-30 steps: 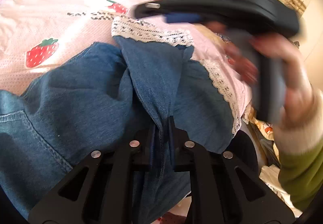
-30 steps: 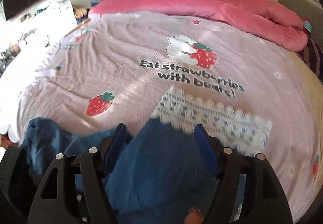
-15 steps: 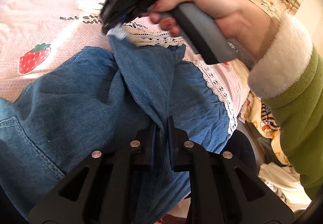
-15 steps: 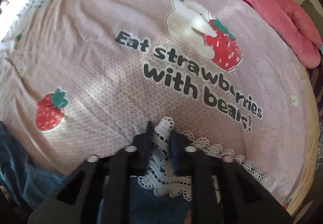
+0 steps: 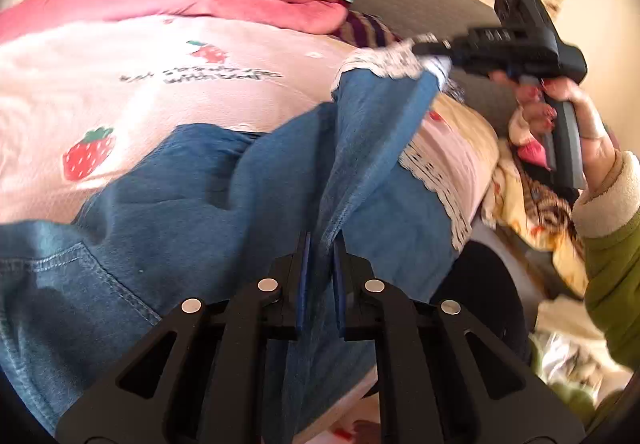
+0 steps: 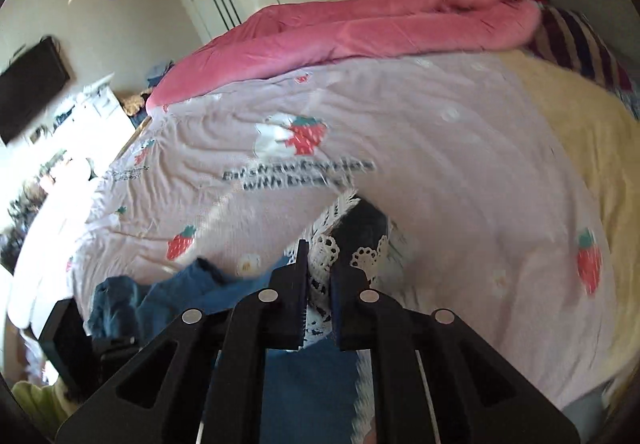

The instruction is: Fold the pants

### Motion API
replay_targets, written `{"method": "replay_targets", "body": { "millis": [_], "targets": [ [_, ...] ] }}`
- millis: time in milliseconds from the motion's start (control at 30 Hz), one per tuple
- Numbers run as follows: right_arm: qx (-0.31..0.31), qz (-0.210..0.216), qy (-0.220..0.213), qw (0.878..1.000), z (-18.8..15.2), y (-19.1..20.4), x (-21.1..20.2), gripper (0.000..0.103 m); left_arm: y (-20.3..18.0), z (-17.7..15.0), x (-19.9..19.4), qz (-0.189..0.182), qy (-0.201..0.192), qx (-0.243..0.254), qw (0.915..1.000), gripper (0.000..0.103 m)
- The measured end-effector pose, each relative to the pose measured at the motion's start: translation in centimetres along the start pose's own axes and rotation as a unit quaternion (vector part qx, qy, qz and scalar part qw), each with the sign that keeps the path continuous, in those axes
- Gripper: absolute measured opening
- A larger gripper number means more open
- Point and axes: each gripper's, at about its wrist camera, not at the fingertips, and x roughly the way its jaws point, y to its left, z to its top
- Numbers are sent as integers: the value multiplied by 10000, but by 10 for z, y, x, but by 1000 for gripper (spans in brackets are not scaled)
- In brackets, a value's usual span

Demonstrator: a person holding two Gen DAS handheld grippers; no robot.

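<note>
I have both tools clamped on the pants (image 5: 192, 204), blue denim with white lace trim at the leg hems, which lie bunched across the near edge of the bed (image 6: 460, 172). My left tool (image 5: 320, 256) is pinched narrow on a ridge of denim that runs up between its two fingers. My right tool (image 6: 319, 284) is closed tight on the lace hem (image 6: 320, 260) of one leg; in the left wrist view that same tool (image 5: 430, 50) is held up over the right side of the bed by a hand (image 5: 576, 116) in a green sleeve with a cream cuff, and the leg stretches from it back down to my left tool. The other leg's lace edge (image 5: 436, 180) lies flat near the bed's right edge. The bed carries a pale pink cover (image 6: 420, 116) printed with strawberries and lettering, and a rolled pink quilt (image 6: 360, 32) lies along its far edge. Both views are somewhat blurred.
</note>
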Motion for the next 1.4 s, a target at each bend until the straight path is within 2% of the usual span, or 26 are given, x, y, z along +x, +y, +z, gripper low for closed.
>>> {"method": "replay_targets", "body": {
  "millis": [200,300,433,500,600,733,800,933,1100,1200,1267,1333,1400],
  "targets": [
    [334,172,219,9991,-67,-36,-11,12,-28,-7,0,32,31,665,9978,5],
    [522,281,345,9976,-97,-49,-11,19,-36,-10,5,83,164,765,9969,5],
    [672,363,381,9963,-120,-61,-15,30,-39,-15,11,160,328,752,9965,5],
    [719,341,381,9961,-126,-66,-15,30,-40,-17,12,210,378,756,9962,5],
    [634,348,350,9968,-134,-69,-17,11,-42,-19,13,306,423,808,9954,5],
    [515,579,245,9967,-140,-69,-33,11,-41,-19,9,472,491,935,9933,2],
    [439,629,301,9966,-147,-69,-36,11,-40,-20,3,437,495,985,9929,1],
    [383,489,660,9959,-163,-75,-22,11,-44,-31,-1,339,633,1167,9906,1],
    [510,374,669,9957,-170,-84,-18,11,-58,-50,5,276,842,1491,9848,1],
    [561,263,736,9954,-171,-87,-15,20,-58,-55,11,339,944,1515,9834,1],
    [539,157,825,9950,-174,-86,-13,23,-50,-56,17,385,1021,1337,9850,2],
    [566,108,796,9952,-174,-87,-17,33,-48,-58,15,338,1009,1221,9868,3],
    [670,97,695,9953,-174,-90,-26,41,-45,-58,10,247,971,1117,9887,8]
  ]
}}
